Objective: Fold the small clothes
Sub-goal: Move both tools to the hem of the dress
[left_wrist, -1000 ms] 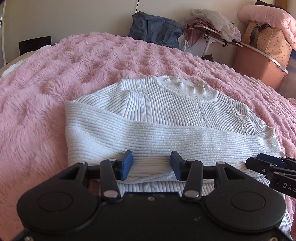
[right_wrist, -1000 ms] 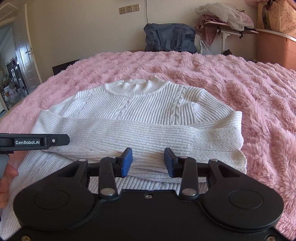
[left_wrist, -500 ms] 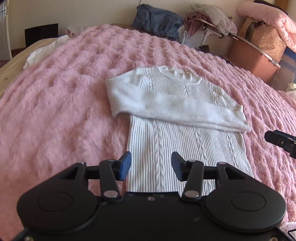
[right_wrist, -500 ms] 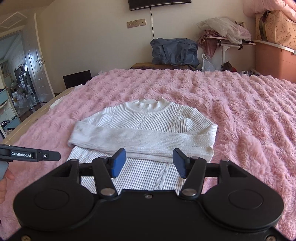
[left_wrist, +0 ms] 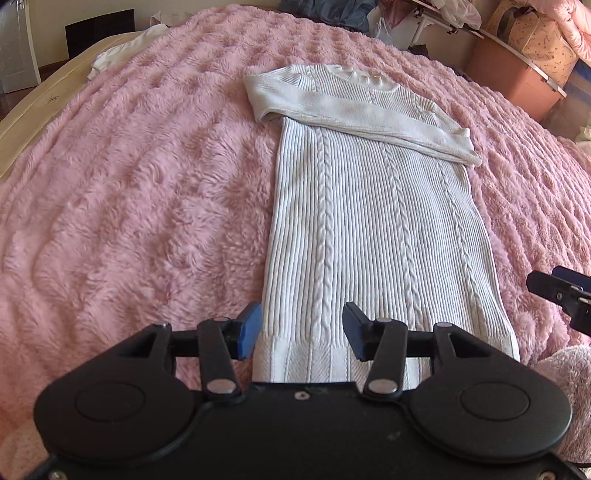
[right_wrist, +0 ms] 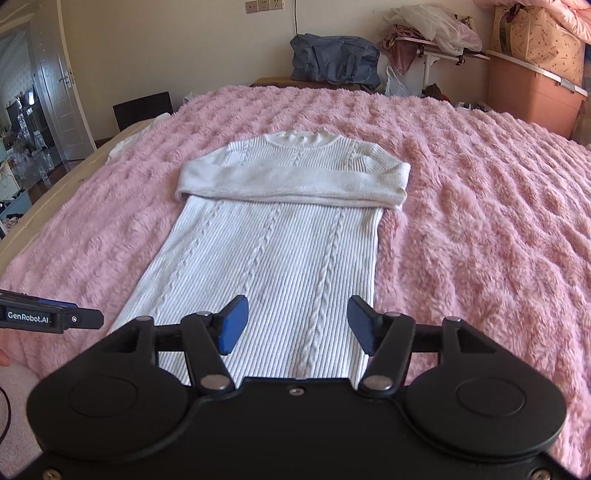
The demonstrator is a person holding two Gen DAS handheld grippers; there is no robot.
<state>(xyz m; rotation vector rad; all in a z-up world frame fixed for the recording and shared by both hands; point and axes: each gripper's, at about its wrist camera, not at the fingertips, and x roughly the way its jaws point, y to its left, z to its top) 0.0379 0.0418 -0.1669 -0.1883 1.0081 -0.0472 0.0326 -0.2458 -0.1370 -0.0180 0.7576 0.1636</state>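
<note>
A white cable-knit sweater (left_wrist: 369,221) lies flat on the pink fluffy blanket (left_wrist: 129,203), collar at the far end. Both sleeves are folded across its chest. My left gripper (left_wrist: 301,325) hovers open above the hem's left corner with nothing between its blue pads. My right gripper (right_wrist: 295,317) hangs over the right part of the hem of the sweater (right_wrist: 280,258); its jaws are opening and hold nothing. Each gripper shows at the edge of the other's view: the right gripper (left_wrist: 557,291) and the left gripper (right_wrist: 55,317).
A white cloth (left_wrist: 122,55) lies at the bed's far left edge. Beyond the bed stand a blue bag (right_wrist: 332,59), a rack with heaped clothes (right_wrist: 432,33) and a pink storage box (right_wrist: 532,99). A door (right_wrist: 55,92) is at the left.
Both grippers have drawn back from the folded sleeves to the hem and risen, so the whole sweater shows. The right jaws have widened.
</note>
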